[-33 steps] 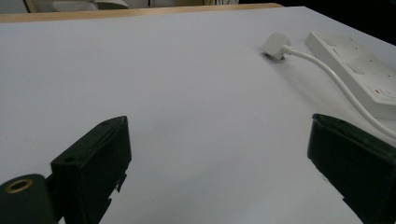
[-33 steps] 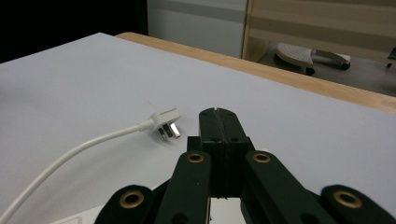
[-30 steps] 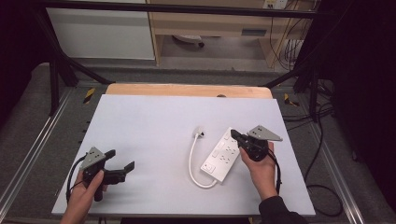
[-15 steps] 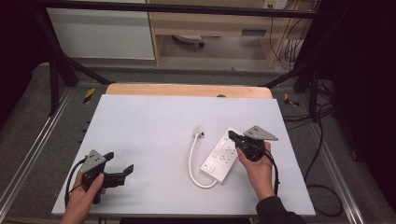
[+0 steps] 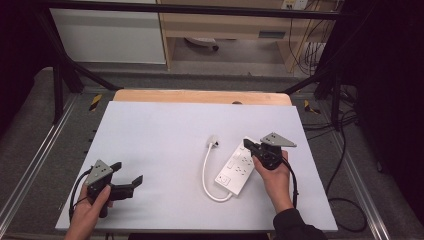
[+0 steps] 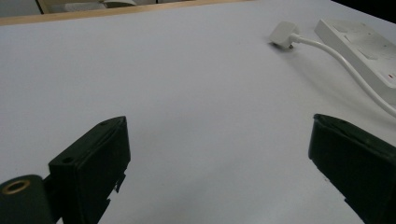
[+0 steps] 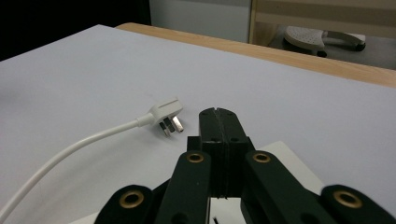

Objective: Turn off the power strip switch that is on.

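A white power strip (image 5: 239,168) lies right of the table's centre. Its cable (image 5: 204,175) loops to a white plug (image 5: 214,140) lying loose on the table. My right gripper (image 5: 247,144) is shut with nothing between its jaws, and its tips hang over the strip's far end. In the right gripper view the closed tips (image 7: 218,115) sit just right of the plug (image 7: 166,113), above the strip (image 7: 290,161). My left gripper (image 5: 126,173) stands open near the front left corner. It faces the plug (image 6: 283,33) and the strip (image 6: 369,44) across bare table (image 6: 187,93).
The white tabletop (image 5: 165,135) ends in a wooden strip (image 5: 200,96) at the far edge. Metal frame rails (image 5: 30,165) run along both sides. Shelving and cables (image 5: 320,50) stand beyond the table.
The left hand has shifted only slightly near the front left corner. The right gripper stays shut over the power strip's far end.
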A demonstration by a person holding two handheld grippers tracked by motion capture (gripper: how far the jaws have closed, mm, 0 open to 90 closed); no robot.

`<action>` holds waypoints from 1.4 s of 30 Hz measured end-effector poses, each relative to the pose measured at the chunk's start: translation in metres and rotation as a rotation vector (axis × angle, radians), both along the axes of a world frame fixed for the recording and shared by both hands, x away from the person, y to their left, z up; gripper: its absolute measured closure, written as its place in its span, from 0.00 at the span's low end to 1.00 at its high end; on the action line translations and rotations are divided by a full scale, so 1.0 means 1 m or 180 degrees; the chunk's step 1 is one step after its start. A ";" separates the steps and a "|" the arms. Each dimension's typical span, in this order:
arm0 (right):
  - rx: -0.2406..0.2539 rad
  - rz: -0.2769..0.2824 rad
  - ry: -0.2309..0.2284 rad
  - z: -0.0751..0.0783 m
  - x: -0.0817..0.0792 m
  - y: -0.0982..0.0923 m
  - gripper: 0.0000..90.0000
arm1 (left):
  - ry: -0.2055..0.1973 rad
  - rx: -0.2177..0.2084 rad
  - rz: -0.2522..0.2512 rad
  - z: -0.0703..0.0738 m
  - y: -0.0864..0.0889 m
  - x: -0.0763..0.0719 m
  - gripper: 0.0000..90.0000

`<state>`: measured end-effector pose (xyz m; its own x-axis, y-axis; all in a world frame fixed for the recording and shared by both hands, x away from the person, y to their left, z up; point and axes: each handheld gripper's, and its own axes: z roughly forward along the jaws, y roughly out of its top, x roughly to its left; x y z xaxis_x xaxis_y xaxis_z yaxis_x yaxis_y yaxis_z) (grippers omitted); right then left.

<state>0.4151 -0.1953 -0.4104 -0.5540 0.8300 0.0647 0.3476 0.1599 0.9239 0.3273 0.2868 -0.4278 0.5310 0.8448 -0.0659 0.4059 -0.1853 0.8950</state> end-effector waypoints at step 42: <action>-0.0427 0.0153 0.0399 -0.032 0.016 0.015 1.00 | 0.0016 0.0003 -0.0062 0.000 -0.002 0.000 0.06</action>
<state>0.4313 -0.1798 -0.4424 -0.5878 0.8086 0.0261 0.4475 0.2981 0.8431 0.3277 0.2843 -0.4283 0.5471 0.8343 -0.0680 0.4068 -0.1940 0.8927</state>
